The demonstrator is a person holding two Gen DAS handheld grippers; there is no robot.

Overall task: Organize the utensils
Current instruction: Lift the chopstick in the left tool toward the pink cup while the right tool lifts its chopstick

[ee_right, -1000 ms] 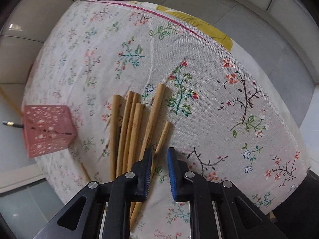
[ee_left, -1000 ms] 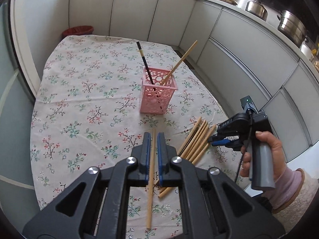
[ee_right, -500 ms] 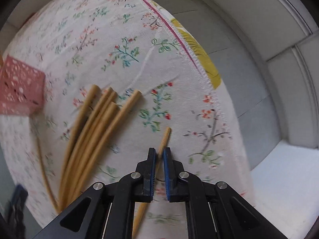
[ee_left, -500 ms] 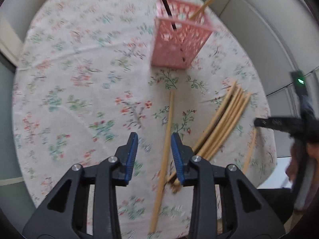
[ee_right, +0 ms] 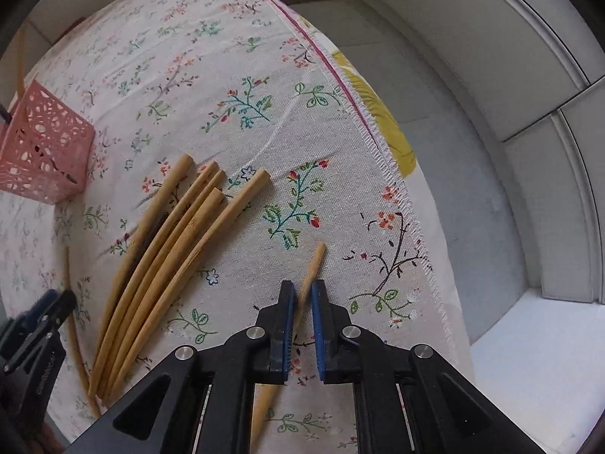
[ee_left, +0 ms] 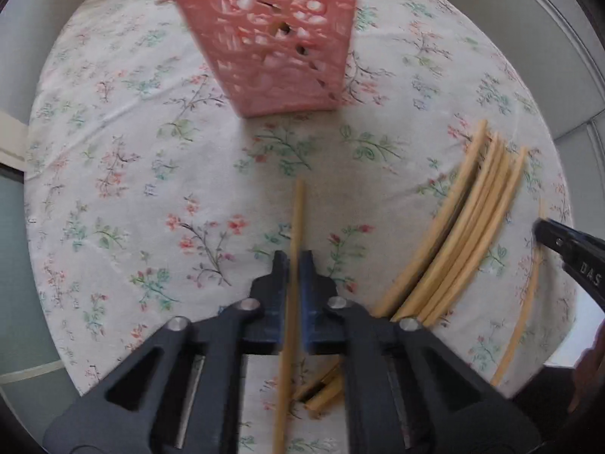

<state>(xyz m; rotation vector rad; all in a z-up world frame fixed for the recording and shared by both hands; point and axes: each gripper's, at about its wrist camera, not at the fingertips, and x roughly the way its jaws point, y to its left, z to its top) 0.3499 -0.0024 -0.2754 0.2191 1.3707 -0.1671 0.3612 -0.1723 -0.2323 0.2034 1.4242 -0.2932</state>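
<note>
the left gripper [ee_left: 294, 261] is closed on a single chopstick [ee_left: 298, 208], near the pink basket [ee_left: 280, 41]. the right gripper [ee_right: 302, 295] has its jaws a little apart around another chopstick [ee_right: 315, 261] (not pressing it), beside the chopstick pile [ee_right: 170, 249] on the floral tablecloth [ee_right: 234, 75].

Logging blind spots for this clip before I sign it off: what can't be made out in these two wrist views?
- Pink basket: left wrist view cuts off its top, hiding the contents; the right view shows only a corner at the edge.
- Left gripper on the single chopstick: contact unclear; the image is motion-blurred.
- Right gripper: whether its pads touch the chopstick is unclear.
- Chopstick bundle: near ends hidden behind gripper bodies.
</note>
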